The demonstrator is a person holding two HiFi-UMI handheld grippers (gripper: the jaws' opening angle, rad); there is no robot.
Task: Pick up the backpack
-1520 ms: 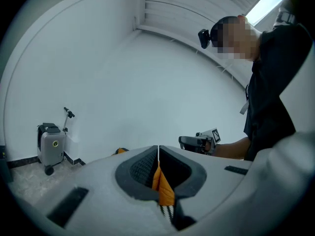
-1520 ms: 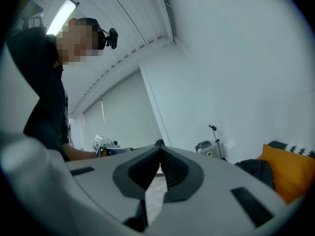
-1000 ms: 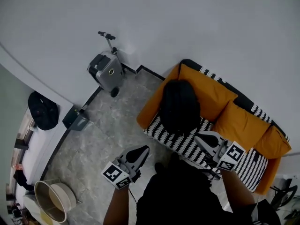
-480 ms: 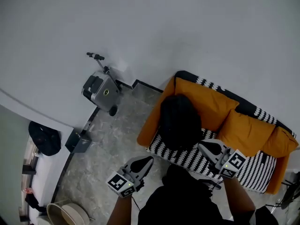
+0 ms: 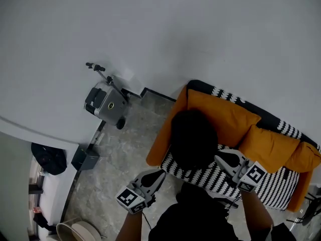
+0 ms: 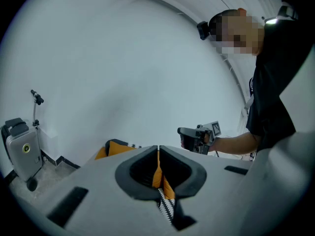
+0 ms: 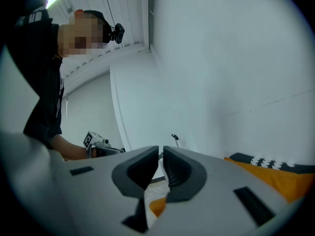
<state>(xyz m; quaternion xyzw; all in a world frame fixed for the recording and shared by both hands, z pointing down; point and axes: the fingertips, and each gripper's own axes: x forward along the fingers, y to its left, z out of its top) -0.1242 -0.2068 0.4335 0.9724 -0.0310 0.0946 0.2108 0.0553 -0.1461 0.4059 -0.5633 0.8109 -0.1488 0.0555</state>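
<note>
Flanked the backpack point(image 5: 193, 137) with left gripper point(image 5: 158, 174) and right gripper point(image 5: 221, 157), jaws together on nothing — likely needed parting before reaching its top.

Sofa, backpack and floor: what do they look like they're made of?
Sofa: matte orange cushions, probably cloth, with a black-and-white patterned seat that looks woven. Backpack: black and dull, probably fabric, but too dark to show detail. Floor: grey with pale veins, so stone or stone-look tile.

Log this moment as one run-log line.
stage: before grasp | backpack: on sofa, not held | left claw: shut, empty | right claw: shut, empty
</note>
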